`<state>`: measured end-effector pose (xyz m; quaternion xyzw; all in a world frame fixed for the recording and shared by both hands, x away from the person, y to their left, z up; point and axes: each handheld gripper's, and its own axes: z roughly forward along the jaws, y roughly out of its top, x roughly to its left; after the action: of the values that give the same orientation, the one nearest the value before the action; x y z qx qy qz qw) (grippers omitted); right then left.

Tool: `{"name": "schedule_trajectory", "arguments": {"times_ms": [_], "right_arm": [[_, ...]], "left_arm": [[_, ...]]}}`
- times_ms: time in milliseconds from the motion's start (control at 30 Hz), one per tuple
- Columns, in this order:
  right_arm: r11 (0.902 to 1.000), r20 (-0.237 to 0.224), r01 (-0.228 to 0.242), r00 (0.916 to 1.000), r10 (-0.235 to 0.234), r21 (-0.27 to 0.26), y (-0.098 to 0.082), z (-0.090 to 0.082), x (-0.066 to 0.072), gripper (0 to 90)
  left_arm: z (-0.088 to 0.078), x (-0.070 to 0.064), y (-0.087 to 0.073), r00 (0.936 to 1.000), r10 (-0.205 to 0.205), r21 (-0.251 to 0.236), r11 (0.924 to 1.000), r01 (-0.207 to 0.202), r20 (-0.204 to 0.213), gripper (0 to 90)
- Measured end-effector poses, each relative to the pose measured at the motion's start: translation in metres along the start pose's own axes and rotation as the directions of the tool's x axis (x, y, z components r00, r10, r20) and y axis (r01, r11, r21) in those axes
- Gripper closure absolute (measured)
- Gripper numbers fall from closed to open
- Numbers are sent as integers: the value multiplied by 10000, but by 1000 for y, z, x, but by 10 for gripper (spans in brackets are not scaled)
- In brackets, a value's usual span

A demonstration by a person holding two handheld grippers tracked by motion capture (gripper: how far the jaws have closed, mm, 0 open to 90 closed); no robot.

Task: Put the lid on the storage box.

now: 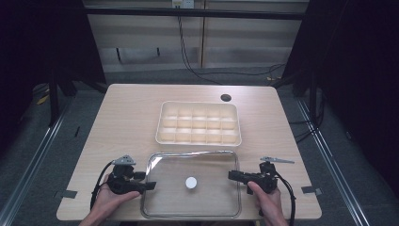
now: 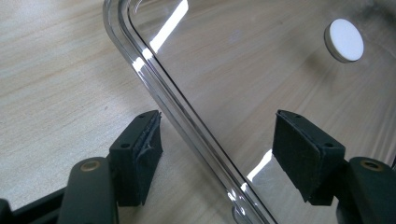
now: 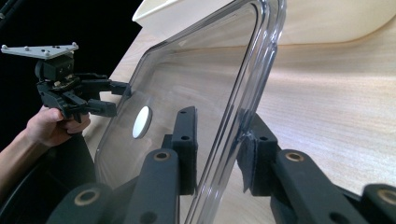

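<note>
Two sets of spread fingers sit around the side rims of the clear lid [image 1: 190, 183] lying flat on the bench [image 1: 127, 117]; it looks light, stiff and slippery, so pinch both rims.

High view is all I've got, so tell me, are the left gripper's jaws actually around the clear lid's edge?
Observer: Yes. In the left gripper view the left gripper is open, one jaw outside the lid rim, one over the lid.
Operator: Is it pinching yet?
Observer: No, there is a gap between each pad and the rim.
Operator: And the right side?
Observer: In the right gripper view the right gripper straddles the opposite rim; the outer pad looks against it, the inner pad stands apart.
Operator: Is the white knob clear of the jaws?
Observer: Yes, it sits mid-lid, away from both grippers.
</note>
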<state>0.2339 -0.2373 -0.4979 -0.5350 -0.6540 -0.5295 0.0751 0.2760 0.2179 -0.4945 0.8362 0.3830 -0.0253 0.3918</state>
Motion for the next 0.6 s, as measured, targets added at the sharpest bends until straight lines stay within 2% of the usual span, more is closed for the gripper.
{"name": "schedule_trajectory", "arguments": {"times_ms": [133,233,300,400,500,600], "right_arm": [[10000,110,55,9999,-54,-66,1,-1,1,707],[9997,138,141,9998,-139,-184,1,-4,1,708],[9995,90,243,9997,-241,-216,2,-5,0,710],[9991,90,325,9994,-322,-283,2,-6,2,712],[9989,112,359,9993,-356,-285,1,-7,4,713],[9992,402,350,9986,-342,-189,1,-6,4,706]], "left_arm": [[-1,1,-1,10000,-38,44,10000,38,52,320],[0,-1,-1,9994,-336,-113,9994,337,72,317],[4,-3,0,9987,-422,-145,9990,426,300,319],[5,-5,1,9993,-177,-64,9998,180,323,323],[4,-4,1,9987,-254,31,9997,253,444,383],[3,-2,1,9980,-315,44,9995,313,544,424]]}}
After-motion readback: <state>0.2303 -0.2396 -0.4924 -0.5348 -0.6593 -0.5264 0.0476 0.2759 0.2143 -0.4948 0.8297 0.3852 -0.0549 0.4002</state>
